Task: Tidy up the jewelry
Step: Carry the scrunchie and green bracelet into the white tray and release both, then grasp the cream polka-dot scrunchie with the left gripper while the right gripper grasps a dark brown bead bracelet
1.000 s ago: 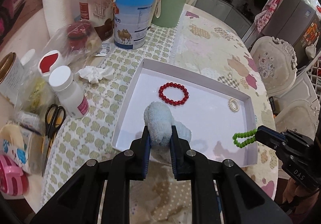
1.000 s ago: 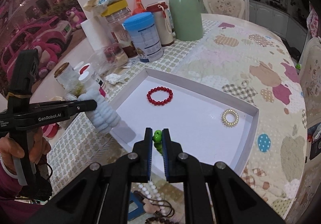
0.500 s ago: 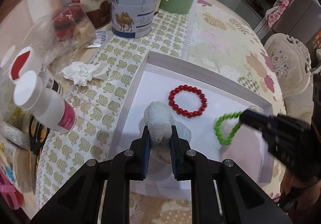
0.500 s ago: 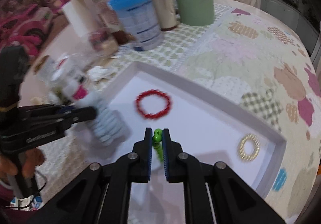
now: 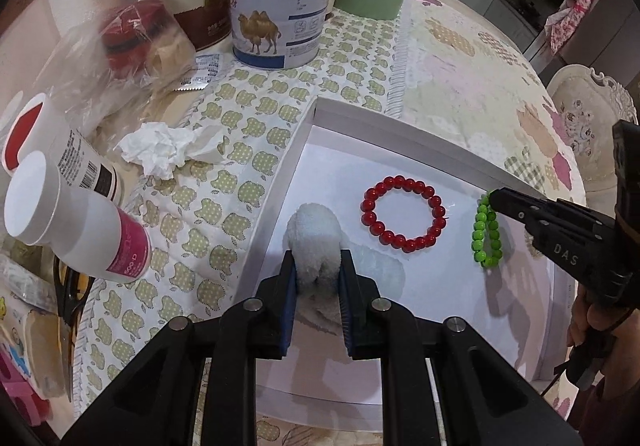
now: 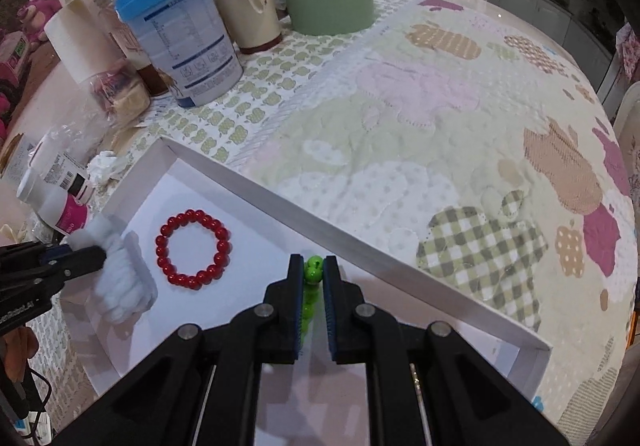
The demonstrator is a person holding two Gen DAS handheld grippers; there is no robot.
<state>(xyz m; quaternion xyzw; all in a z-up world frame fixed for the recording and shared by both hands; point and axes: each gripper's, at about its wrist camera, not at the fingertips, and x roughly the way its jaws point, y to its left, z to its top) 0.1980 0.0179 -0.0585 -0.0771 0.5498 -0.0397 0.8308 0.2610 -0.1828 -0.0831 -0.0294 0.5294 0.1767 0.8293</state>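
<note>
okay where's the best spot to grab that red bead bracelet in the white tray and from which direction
Probably from straight above. The red bracelet lies flat and open as a ring on the white tray, so put one finger inside the loop, one outside, and pinch across the strand on its near arc, away from the green bracelet.

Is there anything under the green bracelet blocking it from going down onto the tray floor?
Nothing visible does. The green bracelet hangs from the right claw over bare white tray floor, apart from the red bracelet and the fluffy white scrunchie in the left claw.
</note>
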